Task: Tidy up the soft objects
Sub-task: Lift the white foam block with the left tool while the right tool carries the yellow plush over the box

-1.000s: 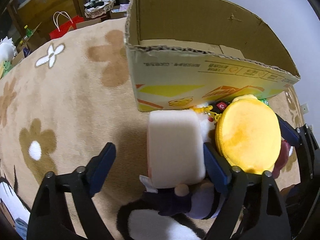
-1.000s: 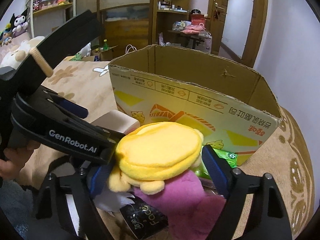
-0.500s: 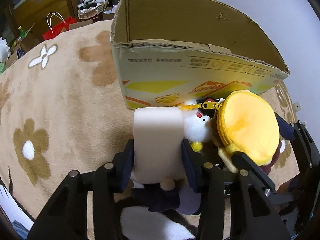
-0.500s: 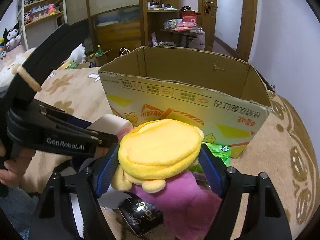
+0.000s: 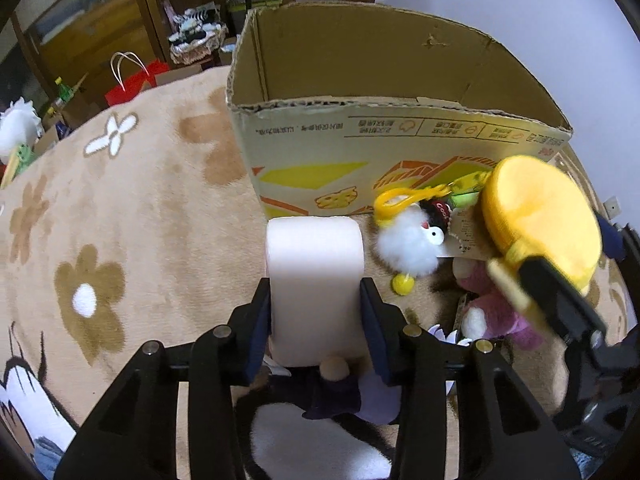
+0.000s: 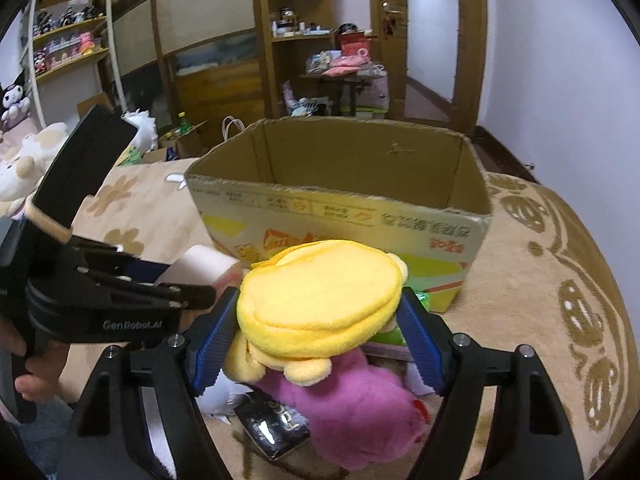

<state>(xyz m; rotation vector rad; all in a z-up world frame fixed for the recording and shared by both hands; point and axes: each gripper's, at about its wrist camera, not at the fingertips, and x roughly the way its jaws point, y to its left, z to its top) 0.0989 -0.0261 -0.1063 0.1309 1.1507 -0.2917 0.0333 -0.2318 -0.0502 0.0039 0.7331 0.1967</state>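
Two grippers in play, both angled downward toward the carpet in front of an open cardboard box (image 5: 400, 136). Left gripper (image 5: 316, 312) pitched steeply down, blue pads clamped on both sides of a white foam block (image 5: 315, 276), which is pinched narrow where the pads press and stands lengthwise between the fingers, far end close to the box's printed front wall. Right gripper (image 6: 318, 334) pitched less steeply, ribbed blue pads pressed against opposite edges of a round yellow plush pouch (image 6: 320, 296), held flat side up just short of the box front. Pouch seamed around its rim, small plush feet protruding beneath. In the left wrist view, same pouch (image 5: 540, 220) seen at right, with the right gripper's dark body beside it. On the beige flower-patterned carpet (image 5: 120, 220) below and between the tools: a white fluffy keychain toy (image 5: 408, 248) with yellow clip, a pink plush (image 6: 352, 404) directly under the pouch, a dark glossy packet (image 6: 272, 428) beside it. A bare hand (image 6: 24, 368) visible at the left edge, gripping the left tool's handle. Box interior visible only at its upper walls; contents not discernible.
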